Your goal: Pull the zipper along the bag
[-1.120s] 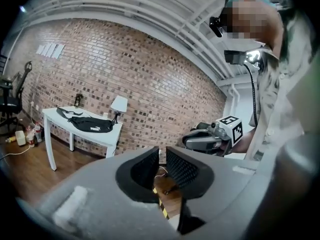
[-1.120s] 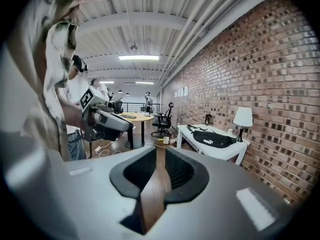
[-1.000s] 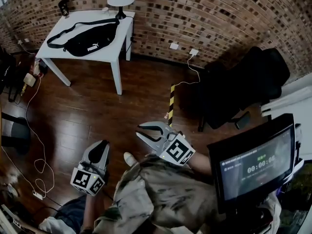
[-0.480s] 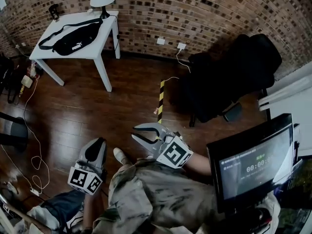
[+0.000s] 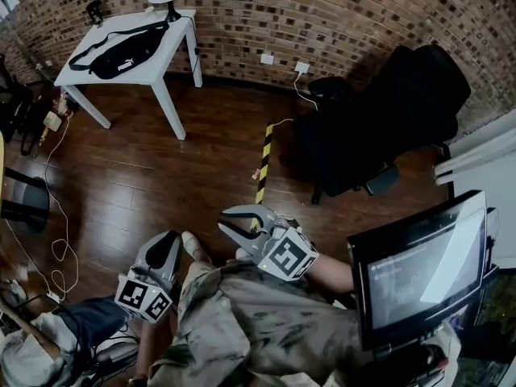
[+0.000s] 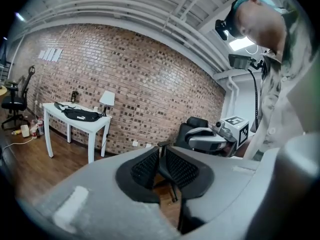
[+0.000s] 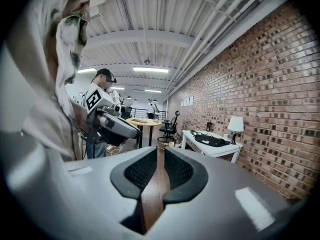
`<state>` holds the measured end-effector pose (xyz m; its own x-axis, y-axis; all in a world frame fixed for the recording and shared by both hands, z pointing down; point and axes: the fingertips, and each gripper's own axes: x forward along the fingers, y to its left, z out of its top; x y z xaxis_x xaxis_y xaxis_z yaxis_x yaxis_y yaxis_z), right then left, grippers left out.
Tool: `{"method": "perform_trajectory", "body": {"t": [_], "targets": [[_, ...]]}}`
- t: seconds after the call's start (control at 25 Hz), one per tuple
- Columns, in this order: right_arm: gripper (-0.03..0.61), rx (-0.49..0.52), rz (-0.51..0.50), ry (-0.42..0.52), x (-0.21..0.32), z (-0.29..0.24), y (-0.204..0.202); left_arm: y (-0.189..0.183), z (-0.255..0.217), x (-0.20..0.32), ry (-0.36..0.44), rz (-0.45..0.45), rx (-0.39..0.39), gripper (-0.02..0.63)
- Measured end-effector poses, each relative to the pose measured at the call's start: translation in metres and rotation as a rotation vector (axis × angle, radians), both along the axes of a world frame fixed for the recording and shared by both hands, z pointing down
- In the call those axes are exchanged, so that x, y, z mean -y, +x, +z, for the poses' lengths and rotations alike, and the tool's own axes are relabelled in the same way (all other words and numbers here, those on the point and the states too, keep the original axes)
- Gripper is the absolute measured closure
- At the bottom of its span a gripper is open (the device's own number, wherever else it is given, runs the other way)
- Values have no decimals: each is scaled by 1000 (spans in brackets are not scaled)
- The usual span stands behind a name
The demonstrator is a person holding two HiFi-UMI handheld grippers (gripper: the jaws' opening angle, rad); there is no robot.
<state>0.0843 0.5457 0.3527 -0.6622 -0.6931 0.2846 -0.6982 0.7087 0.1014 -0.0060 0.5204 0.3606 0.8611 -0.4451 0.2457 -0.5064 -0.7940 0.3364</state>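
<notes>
Left gripper view shows the left gripper [image 6: 161,153] with jaws narrowly apart on nothing, and the right gripper [image 7: 160,153] is the same. Both are held at waist height, probably for the approach. The bag [image 5: 121,53] lies well apart on the worktop [image 5: 179,37], toward its front edge.

Brick wall [image 5: 363,14], dark wood floor [image 5: 145,184], white table [image 5: 164,65], black chair [image 5: 379,127].

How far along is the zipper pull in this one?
Done: nothing; the black bag lies untouched on the white table across the room. In hand: nothing; left gripper and right gripper are open and empty, near the person's body. Left: walk over, grip the zipper, too small to see here, and draw it along.
</notes>
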Motion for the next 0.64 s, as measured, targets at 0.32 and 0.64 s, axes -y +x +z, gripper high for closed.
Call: {"method": "perform_trajectory", "body": {"t": [0.32,0.64], "targets": [[529,18,11,-8,-15,-2,8,18,-9,-14,0,30,23,568],[537,18,33,-19,-22,-2,17,28,-9,-19,6,40,32,569]]}}
